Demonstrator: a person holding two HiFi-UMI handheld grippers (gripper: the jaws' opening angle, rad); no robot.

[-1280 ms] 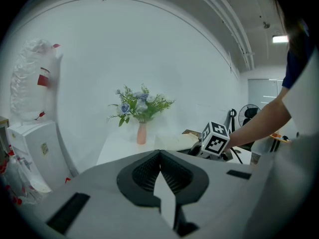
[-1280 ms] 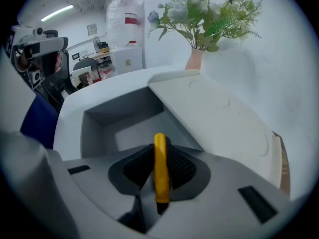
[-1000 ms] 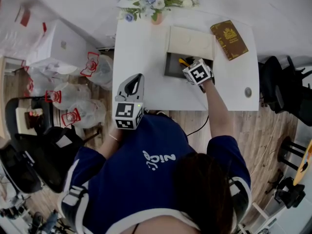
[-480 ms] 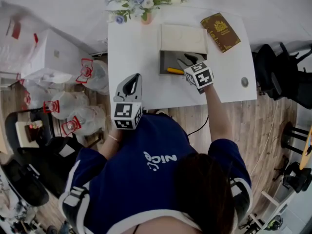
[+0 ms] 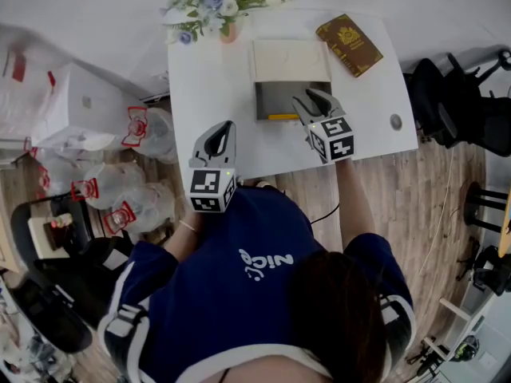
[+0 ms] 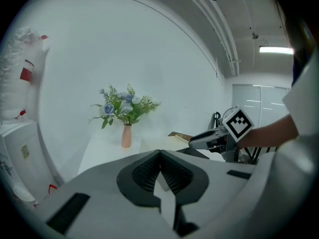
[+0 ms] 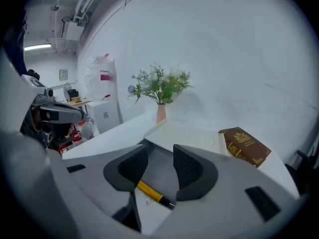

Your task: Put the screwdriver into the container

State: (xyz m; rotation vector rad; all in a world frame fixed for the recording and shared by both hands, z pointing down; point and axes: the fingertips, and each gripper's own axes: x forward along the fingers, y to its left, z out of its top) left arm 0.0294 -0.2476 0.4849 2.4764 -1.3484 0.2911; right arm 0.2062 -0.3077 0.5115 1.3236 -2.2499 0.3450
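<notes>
The yellow-handled screwdriver (image 5: 281, 117) lies flat along the near side of the grey container (image 5: 275, 96), whose cream lid (image 5: 291, 61) rests behind it. My right gripper (image 5: 314, 104) hovers over the container's right near corner, above the tool. Its jaws have just been opening and stand open with nothing between them. In the right gripper view the screwdriver (image 7: 150, 192) shows below the right gripper (image 7: 157, 166), apart from both pads. My left gripper (image 5: 220, 134) hangs over the table's near left edge. Its pads meet in the left gripper view (image 6: 159, 156), holding nothing.
A brown book (image 5: 349, 44) lies at the table's far right, and a vase of flowers (image 5: 219, 10) stands at the far left. A small round disc (image 5: 396, 121) sits near the right edge. Tied plastic bags (image 5: 104, 198) crowd the floor to the left.
The right gripper has let go of the screwdriver, risen out of the container and drawn back toward the near edge. The screwdriver now lies in the container. The left gripper has stayed put.
</notes>
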